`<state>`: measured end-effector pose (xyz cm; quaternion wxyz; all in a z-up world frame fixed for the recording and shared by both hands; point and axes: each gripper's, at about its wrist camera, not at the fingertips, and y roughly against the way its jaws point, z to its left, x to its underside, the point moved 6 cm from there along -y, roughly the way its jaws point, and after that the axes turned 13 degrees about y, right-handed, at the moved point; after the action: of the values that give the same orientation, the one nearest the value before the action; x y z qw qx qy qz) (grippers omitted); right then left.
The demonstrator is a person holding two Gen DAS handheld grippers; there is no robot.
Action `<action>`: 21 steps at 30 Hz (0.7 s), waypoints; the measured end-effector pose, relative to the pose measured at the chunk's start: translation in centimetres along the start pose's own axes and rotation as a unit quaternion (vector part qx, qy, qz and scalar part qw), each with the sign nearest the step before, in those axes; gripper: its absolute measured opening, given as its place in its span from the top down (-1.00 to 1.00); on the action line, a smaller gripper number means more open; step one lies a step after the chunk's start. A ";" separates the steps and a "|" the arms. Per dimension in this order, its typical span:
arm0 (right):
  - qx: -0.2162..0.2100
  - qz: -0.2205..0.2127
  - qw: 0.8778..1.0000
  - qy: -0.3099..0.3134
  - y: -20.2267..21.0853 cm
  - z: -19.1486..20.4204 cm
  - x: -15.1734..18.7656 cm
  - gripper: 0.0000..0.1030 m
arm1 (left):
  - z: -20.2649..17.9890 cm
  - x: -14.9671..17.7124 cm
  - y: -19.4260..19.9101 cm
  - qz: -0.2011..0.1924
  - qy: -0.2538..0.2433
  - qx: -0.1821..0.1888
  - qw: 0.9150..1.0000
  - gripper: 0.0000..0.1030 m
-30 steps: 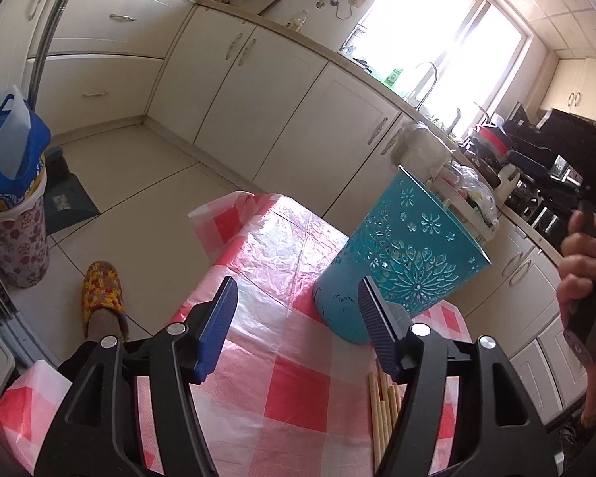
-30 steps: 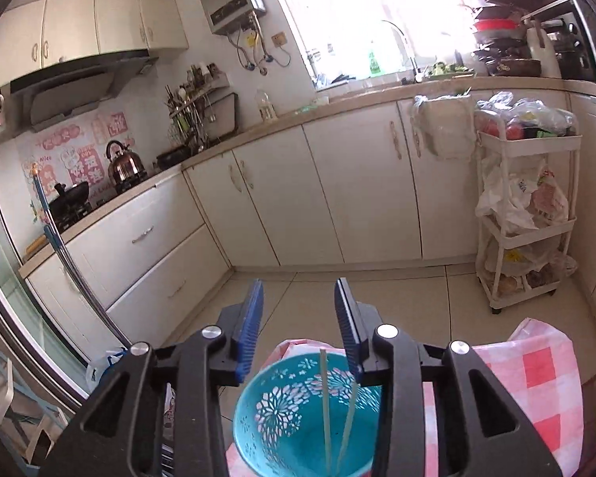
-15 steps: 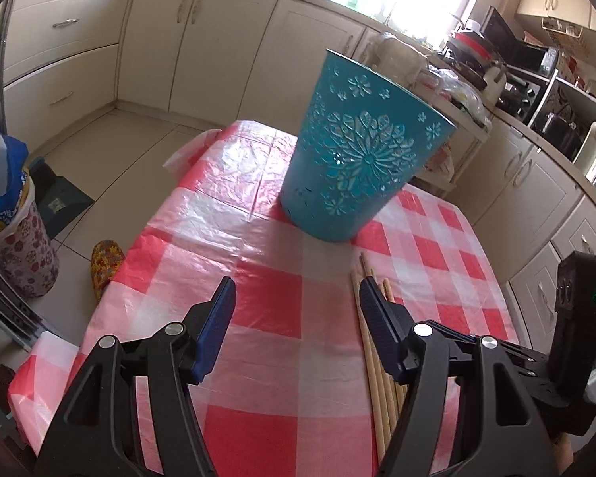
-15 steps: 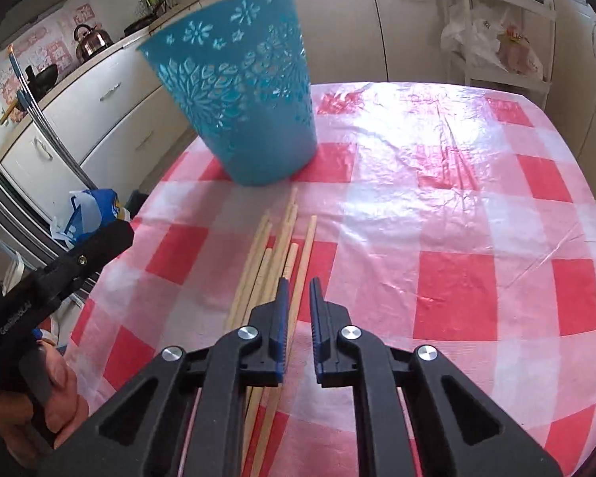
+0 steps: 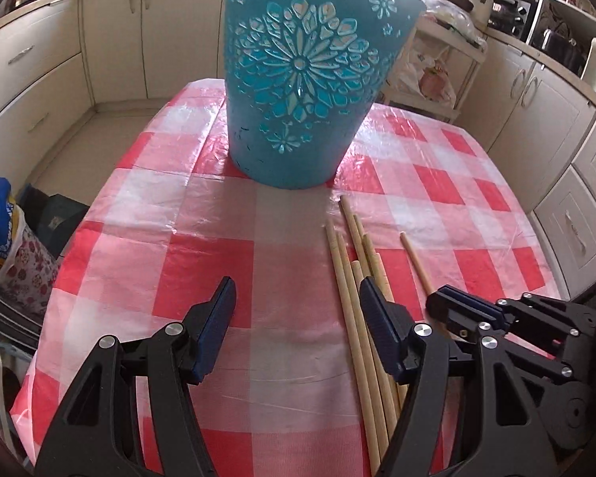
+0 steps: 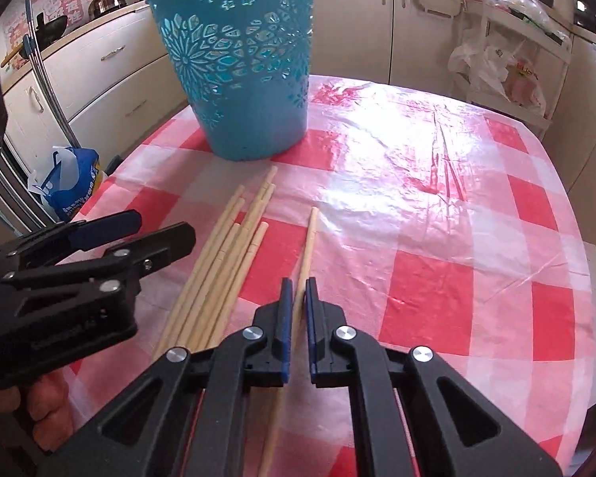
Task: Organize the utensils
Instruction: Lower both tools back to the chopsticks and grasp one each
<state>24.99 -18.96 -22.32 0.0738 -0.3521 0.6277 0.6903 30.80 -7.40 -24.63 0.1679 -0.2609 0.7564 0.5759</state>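
Observation:
A tall teal cut-out basket [image 5: 306,79] [image 6: 242,71] stands at the far side of the checked table. Several wooden chopsticks [image 5: 349,278] [image 6: 226,254] lie bundled in front of it. One chopstick [image 6: 309,238] [image 5: 415,258] lies apart to their right. My right gripper [image 6: 296,290] [image 5: 441,302] is low on the table, its jaws closing with this single chopstick between the blue pads, which press on it. My left gripper [image 5: 297,294] [image 6: 155,228] hangs open just left of the bundle, holding nothing. Its right finger sits over the bundle's near part.
The red-and-white plastic tablecloth [image 6: 457,238] covers the table; its edges drop off on the left and right. A white trolley [image 6: 508,59] with bags stands by the cabinets at the back right. A blue bag [image 6: 67,183] sits on the floor to the left.
My right gripper came down from above the basket to the table and shut on the single chopstick. My left gripper swung toward the basket and chopsticks, staying open.

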 end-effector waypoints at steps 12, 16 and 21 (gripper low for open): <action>-0.027 -0.008 0.999 -0.025 0.1 -0.8 0.0 0.86 | 0.0 -0.6 -0.7 0.001 -0.029 -0.049 0.998 -0.19; -0.030 -0.009 0.999 -0.029 0.1 -1.0 0.1 0.86 | -0.2 -0.9 -0.8 0.001 -0.045 -0.063 0.997 -0.20; -0.031 -0.009 0.999 -0.030 0.1 -1.1 0.1 0.86 | 0.4 -1.1 -0.7 0.017 -0.050 -0.071 0.996 -0.20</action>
<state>25.30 -20.01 -22.23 0.0879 -0.3394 0.6004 0.7187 32.11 -6.95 -24.70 0.1768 -0.2301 0.7082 0.6436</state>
